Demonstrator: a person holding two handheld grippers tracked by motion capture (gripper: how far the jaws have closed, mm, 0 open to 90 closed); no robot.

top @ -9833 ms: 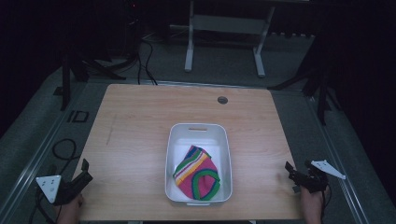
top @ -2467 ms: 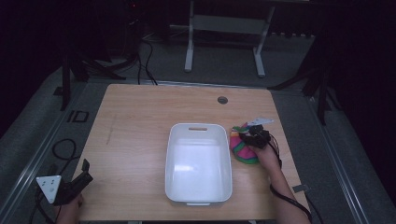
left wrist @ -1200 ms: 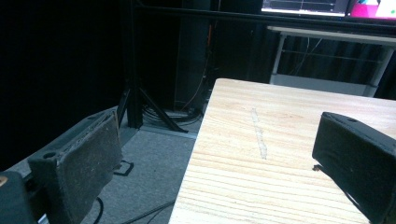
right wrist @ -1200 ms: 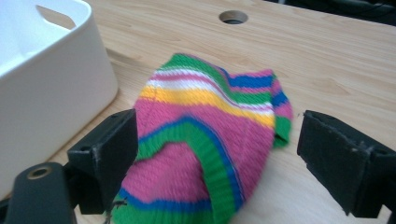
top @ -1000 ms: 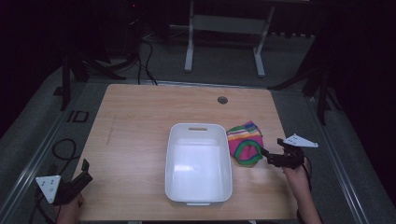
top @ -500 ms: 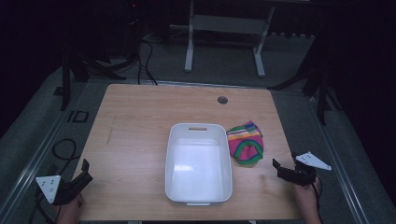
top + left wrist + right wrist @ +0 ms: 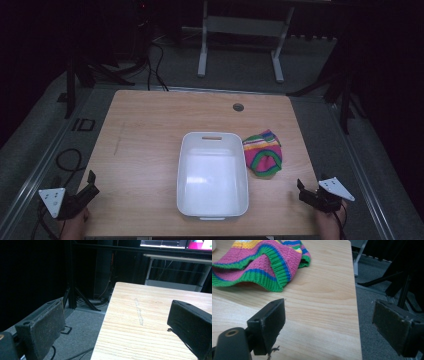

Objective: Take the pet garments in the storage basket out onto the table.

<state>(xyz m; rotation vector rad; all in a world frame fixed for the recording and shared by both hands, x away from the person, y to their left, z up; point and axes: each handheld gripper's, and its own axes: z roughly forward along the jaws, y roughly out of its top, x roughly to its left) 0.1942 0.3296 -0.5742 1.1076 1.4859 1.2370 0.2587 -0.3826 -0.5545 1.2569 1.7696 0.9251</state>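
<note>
Wooden table (image 7: 150, 150), both grippers — left gripper (image 7: 85, 192), right gripper (image 7: 306, 192) — low, jaws apart.

The knitted hat (image 7: 259, 262) runs off the right gripper view's top edge, its far side unseen.

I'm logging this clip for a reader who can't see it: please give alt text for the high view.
An empty white tub sits on a wooden table, with a striped knitted hat lying on the table just right of it. The left gripper and right gripper, both open, are held near the table's near corners.
</note>
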